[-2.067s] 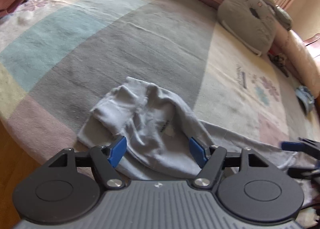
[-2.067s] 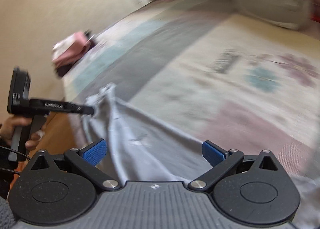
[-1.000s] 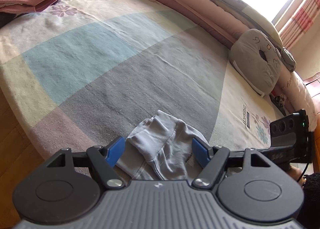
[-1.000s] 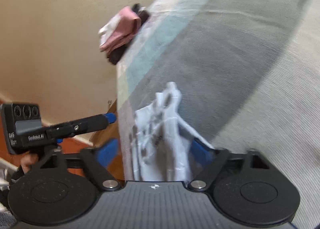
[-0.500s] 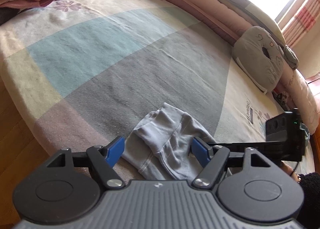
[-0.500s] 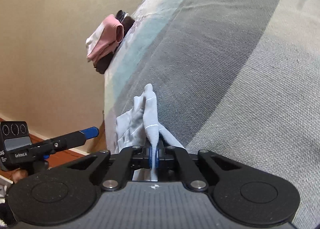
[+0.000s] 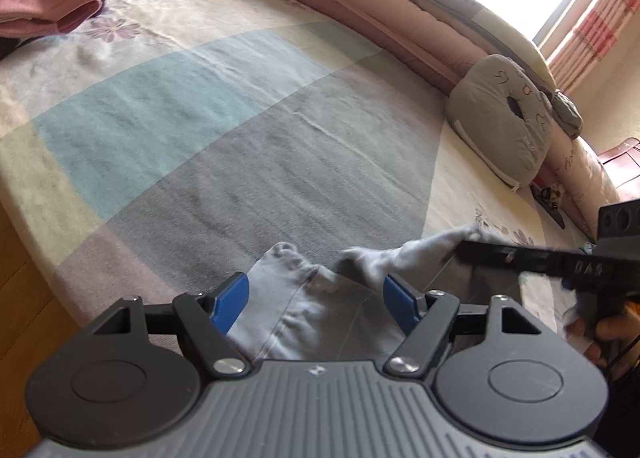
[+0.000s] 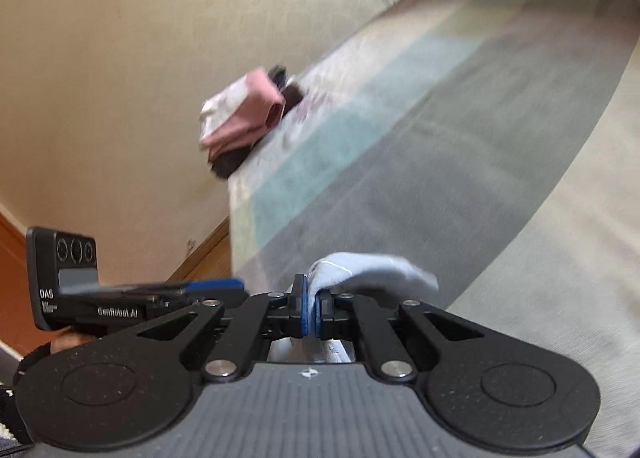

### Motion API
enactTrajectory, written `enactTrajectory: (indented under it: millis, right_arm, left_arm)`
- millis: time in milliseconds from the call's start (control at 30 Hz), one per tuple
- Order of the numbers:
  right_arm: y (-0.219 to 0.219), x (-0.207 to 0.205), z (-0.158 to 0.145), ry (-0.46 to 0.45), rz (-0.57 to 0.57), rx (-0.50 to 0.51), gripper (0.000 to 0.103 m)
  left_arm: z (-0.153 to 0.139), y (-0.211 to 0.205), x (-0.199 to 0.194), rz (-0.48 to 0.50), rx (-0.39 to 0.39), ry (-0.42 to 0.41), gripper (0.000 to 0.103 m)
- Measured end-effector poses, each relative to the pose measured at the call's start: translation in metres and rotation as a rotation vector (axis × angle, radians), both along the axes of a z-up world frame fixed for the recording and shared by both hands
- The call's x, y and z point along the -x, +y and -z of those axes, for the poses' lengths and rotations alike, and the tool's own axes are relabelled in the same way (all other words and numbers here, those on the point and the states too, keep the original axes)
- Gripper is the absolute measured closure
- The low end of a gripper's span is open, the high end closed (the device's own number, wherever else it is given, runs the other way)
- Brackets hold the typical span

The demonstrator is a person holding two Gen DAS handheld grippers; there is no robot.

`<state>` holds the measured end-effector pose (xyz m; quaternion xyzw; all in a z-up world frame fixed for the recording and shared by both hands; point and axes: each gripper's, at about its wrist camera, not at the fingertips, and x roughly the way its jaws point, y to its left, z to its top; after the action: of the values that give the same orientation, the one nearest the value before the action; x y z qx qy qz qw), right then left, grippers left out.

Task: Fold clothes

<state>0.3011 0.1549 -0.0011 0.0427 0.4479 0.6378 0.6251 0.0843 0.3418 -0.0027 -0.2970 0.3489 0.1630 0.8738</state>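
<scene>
A light blue-grey garment (image 7: 316,318) lies bunched at the near edge of the bed (image 7: 224,106). My left gripper (image 7: 316,298) is open, its blue pads either side of the cloth without pressing it. To the right my right gripper (image 7: 468,248) is shut on a fold of the garment and holds it lifted off the bed. In the right wrist view the right gripper (image 8: 311,312) has its blue pads pinched on the pale cloth (image 8: 372,272), which droops over to the right. The left gripper (image 8: 224,284) shows at the left there, with a hand under it.
A stack of folded pink and white clothes (image 7: 40,4) sits at the far left corner of the bed. A grey cushion (image 7: 504,130) and rolled quilts (image 7: 360,2) line the far side. The wooden floor (image 7: 16,298) lies beyond the bed's left edge.
My right gripper shut on a fold of the garment, then lifted it and turned, pulling the cloth up and to the right. The left gripper stayed open in place.
</scene>
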Motion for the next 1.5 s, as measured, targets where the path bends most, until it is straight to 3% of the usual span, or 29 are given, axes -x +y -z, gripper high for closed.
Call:
enactTrajectory:
  millis: [333,500,667,833,933,1000,1133,1333,1367,1400,1500]
  right_arm:
    - [-0.02,-0.016,-0.055,-0.221,0.093,-0.038,0.097]
    - [0.004,0.017,-0.032,-0.308,0.02,0.034,0.097]
    - [0.028,0.064,0.005,-0.347,-0.074,0.109,0.097]
    - [0.037,0.106,0.02,-0.378,-0.187,0.136,0.094]
    - [0.043,0.127,0.031,-0.415,-0.248,0.174,0.088]
    - [0.046,0.137,0.041,-0.433,-0.276,0.204,0.073]
    - [0.042,0.134,0.042,-0.371,-0.272,0.204,0.056]
    - [0.003,0.105,0.026,-0.36,-0.148,0.241,0.029]
    - [-0.006,0.1,0.023,-0.357,-0.116,0.247,0.018]
    - [-0.016,0.094,0.02,-0.354,-0.083,0.254,0.013]
    - [-0.049,0.078,0.014,-0.324,0.013,0.258,0.012]
  left_arm:
    - [0.0,0.005,-0.001,-0.011,0.016,-0.023,0.029]
    - [0.002,0.009,0.007,-0.038,0.024,-0.013,0.029]
    - [0.003,0.013,0.017,-0.064,0.03,0.001,0.029]
    - [0.005,0.018,0.028,-0.073,0.077,-0.019,0.029]
    - [0.01,0.017,0.029,-0.074,0.1,-0.021,0.029]
    - [0.014,0.016,0.028,-0.073,0.111,-0.015,0.029]
    - [0.016,0.011,0.023,-0.047,0.115,-0.008,0.029]
    - [0.011,-0.007,0.004,0.035,0.038,0.037,0.029]
    - [0.01,-0.012,0.001,0.056,0.022,0.046,0.029]
    - [0.008,-0.017,-0.003,0.077,0.005,0.055,0.029]
    - [0.005,-0.033,-0.015,0.14,-0.038,0.069,0.029]
